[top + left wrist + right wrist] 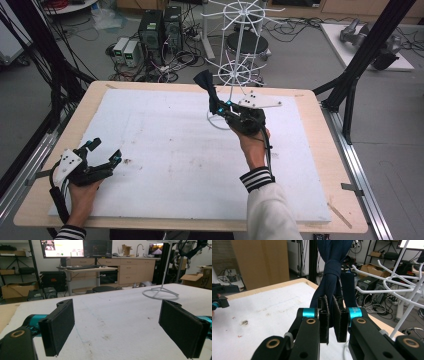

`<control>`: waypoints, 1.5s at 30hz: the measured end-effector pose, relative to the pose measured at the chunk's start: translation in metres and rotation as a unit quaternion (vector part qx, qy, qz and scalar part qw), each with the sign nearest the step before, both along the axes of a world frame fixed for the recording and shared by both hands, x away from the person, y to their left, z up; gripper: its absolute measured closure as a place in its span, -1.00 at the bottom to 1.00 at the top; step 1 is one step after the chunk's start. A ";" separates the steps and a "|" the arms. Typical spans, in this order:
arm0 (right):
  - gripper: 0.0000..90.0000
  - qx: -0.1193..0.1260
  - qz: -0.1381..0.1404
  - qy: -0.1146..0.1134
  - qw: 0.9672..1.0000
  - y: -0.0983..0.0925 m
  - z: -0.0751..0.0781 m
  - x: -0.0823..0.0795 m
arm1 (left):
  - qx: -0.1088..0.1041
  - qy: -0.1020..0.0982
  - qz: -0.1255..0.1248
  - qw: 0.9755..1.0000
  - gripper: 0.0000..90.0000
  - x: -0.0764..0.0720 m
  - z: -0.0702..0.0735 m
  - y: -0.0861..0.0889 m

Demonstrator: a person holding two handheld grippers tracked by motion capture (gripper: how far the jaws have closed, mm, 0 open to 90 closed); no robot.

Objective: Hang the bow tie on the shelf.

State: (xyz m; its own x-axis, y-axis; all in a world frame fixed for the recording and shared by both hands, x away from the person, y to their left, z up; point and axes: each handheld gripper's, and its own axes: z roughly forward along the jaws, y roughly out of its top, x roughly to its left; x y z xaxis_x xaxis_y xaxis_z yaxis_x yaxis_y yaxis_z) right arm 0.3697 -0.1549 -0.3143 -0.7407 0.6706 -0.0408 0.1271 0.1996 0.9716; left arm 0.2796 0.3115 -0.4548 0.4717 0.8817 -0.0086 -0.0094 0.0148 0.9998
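Observation:
A dark navy cloth strip [332, 270], knotted partway up, stands between the jaws of my right gripper [331, 320], which is shut on it. In the high view that gripper [216, 106] holds the navy cloth [205, 82] up next to the white wire rack [239, 50] at the far middle of the table. My left gripper [104, 152] rests low at the near left of the white foam board [165, 150], its jaws wide open with nothing between them. The left gripper view looks across the board toward the white wire rack's ring base [160, 293].
The white wire rack's prongs [392, 282] stick out close to the right of the held cloth. The light wooden table [310, 100] edges the board. Beyond the far edge, computers [160, 27], cables and a stool stand on the floor. A black frame post [360, 65] rises at the right.

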 end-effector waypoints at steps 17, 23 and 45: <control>0.88 0.028 -0.002 0.006 1.000 -0.009 0.001 0.012 | -0.005 0.004 -0.001 1.000 -0.70 0.001 0.000 0.001; 0.88 0.034 -0.007 0.013 0.999 -0.011 0.002 0.016 | -0.005 0.004 -0.001 1.000 -0.70 0.001 0.000 0.001; 0.88 0.033 -0.029 0.035 0.998 -0.019 -0.003 0.023 | -0.003 0.004 -0.001 1.000 -0.70 0.001 0.000 0.001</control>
